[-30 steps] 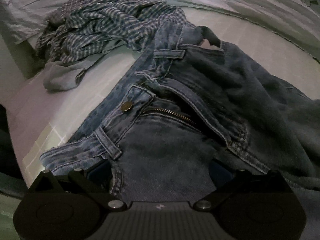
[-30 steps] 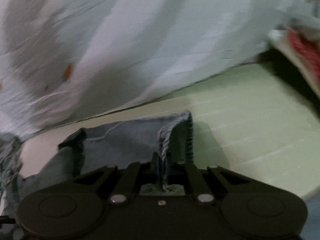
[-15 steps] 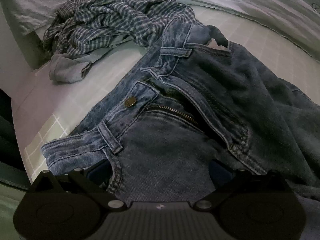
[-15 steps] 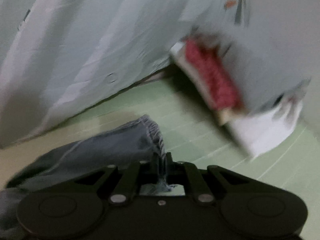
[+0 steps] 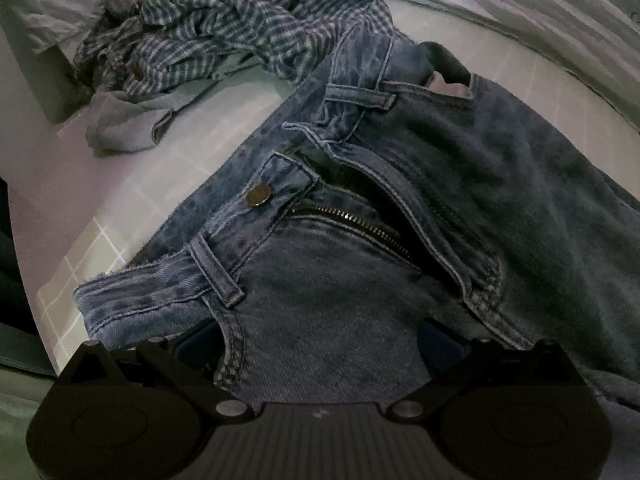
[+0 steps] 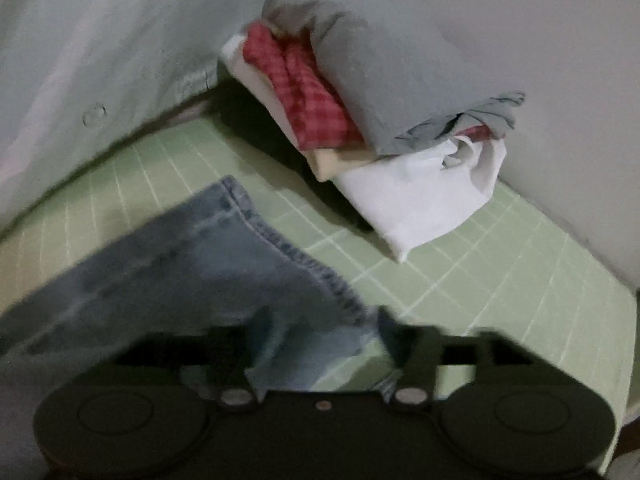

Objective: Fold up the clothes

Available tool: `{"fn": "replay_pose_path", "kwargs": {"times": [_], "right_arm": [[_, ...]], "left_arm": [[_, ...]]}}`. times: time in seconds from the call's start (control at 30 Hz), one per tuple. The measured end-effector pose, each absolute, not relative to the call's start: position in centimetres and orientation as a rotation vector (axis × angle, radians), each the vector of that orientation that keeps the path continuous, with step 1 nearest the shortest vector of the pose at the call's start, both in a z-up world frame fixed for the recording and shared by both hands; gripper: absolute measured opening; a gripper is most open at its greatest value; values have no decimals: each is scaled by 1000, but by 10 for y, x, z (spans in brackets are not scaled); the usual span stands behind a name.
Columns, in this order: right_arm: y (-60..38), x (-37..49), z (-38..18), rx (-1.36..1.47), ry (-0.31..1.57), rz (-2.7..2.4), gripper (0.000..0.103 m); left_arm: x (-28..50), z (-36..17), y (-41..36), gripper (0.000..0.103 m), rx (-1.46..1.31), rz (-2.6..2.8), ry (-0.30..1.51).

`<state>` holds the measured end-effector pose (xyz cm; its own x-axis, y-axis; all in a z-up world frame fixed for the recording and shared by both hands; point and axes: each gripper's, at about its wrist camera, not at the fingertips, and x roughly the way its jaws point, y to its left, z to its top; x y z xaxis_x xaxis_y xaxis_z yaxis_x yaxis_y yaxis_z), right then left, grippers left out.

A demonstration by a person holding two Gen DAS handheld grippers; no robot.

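Observation:
Blue jeans lie waist-first across the bed in the left wrist view, fly unzipped, metal button showing. My left gripper is open, its wide-spread fingers resting low on the denim just below the waistband. In the right wrist view a jeans leg hem lies flat on the green gridded sheet. My right gripper stands open over the hem's near corner, the cloth loose between its fingers; this view is blurred.
A crumpled blue plaid shirt lies beyond the waistband. A stack of folded clothes, white, red check and grey, sits against the wall. A pale duvet bunches along the far side. The bed edge drops off at left.
My right gripper carried the hem rightward toward the folded stack, lowered it onto the sheet and opened. The left gripper stayed open and shifted slightly along the waist.

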<state>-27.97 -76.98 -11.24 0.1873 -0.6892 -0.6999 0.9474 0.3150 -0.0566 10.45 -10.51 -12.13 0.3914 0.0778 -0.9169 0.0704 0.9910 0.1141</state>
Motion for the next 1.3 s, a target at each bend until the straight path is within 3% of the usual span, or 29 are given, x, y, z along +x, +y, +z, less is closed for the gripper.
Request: {"fn": "replay_pose_path", "kwargs": {"times": [0.03,0.33,0.6,0.97,1.0,1.03,1.07,1.1,1.17,1.23,1.27,1.3], "right_arm": [[-762,-276,-112,433,690,-1186,80],[-722,-204,-106,424,687,-949,83],[-713,-120,-124,441,742,-803,84],[-719,-68,-138,567,791,-791,81],[-716,-66,-138,553,792,-790,77],[-713,-63,-138,535,788,-778,65],[-710,-62,-138,515,786,-764,48],[-708,-61,-138,494,783,-749,38],[-705,-58,-139,468,781,-728,2],[-708,-59,-141,482,763,-720,0],[-710,-60,-141,482,757,-726,0],[-713,-60,-140,473,753,-737,0]], "left_arm": [[106,-120,-105,103,148,2,1181],[115,-94,-97,103,27,-32,1141],[153,-80,-114,103,1,-70,1056],[217,-83,-144,103,21,-45,1020],[222,-84,-145,103,21,-45,1017],[227,-85,-147,103,21,-45,1014],[233,-86,-148,103,21,-45,1011],[238,-86,-149,103,21,-45,1008],[249,-88,-152,97,21,-46,1002],[257,-92,-153,73,9,-65,1014],[261,-94,-154,55,2,-72,1027],[266,-97,-153,46,-13,-72,1045]]}}
